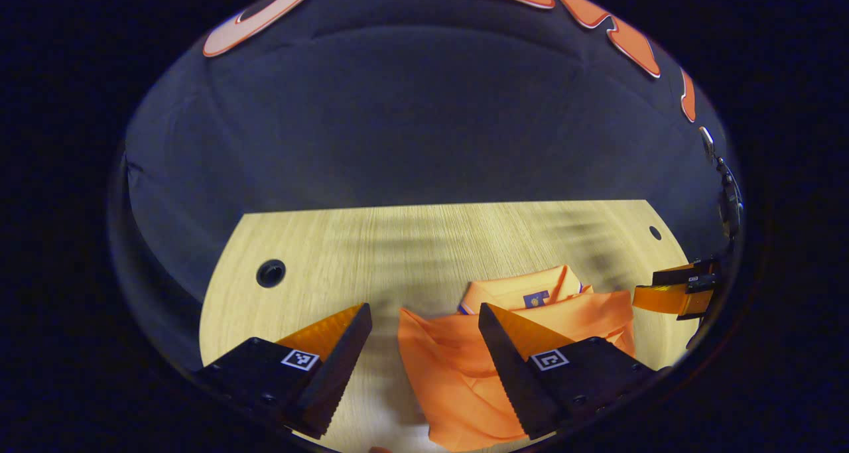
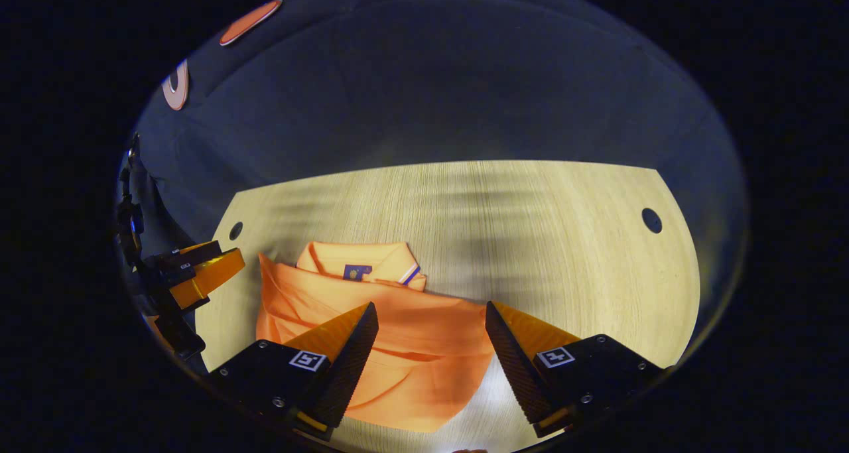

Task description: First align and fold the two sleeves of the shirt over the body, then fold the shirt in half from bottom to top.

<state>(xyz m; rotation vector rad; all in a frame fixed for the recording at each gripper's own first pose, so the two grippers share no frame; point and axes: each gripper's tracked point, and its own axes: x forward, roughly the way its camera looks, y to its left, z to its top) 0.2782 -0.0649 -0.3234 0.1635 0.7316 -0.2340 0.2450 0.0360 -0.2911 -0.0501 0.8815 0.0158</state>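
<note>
Orange shirt [image 2: 391, 347] lying low and centre-left in the right gripper view, already bundled into a compact packet with the collar [image 2: 361, 264] and its small dark label poking out along the top edge; in the left gripper view the same shirt [image 1: 464, 380] sitting low and right of centre. Appears folded bottom to top, judging from the doubled layer resting just below the collar, though the sleeves are tucked out of sight and cannot be checked. Rumpled creases across the upper layer and a slanted lower edge. Likely a finishing step: best done by squaring the top layer against the collar line, smoothing outward from the middle, and lifting straight up afterwards so no cloth drags. Right gripper [image 2: 431, 333] hovering above the packet's lower right part, jaws wide apart, nothing between them. Left gripper [image 1: 424, 347] likewise held with jaws apart and empty, the shirt's left edge showing through the gap. Each gripper also visible from the other's camera, at the far edge of the frame. Beneath everything, a pale wooden table [image 2: 564, 241] with a round hole [image 2: 652, 220] at the right of the frame and another hole [image 2: 235, 230] at upper left, both well apart from the cloth. Nothing on the tabletop obstructing the work; only loose wrinkles liable to catch a fingertip.
</note>
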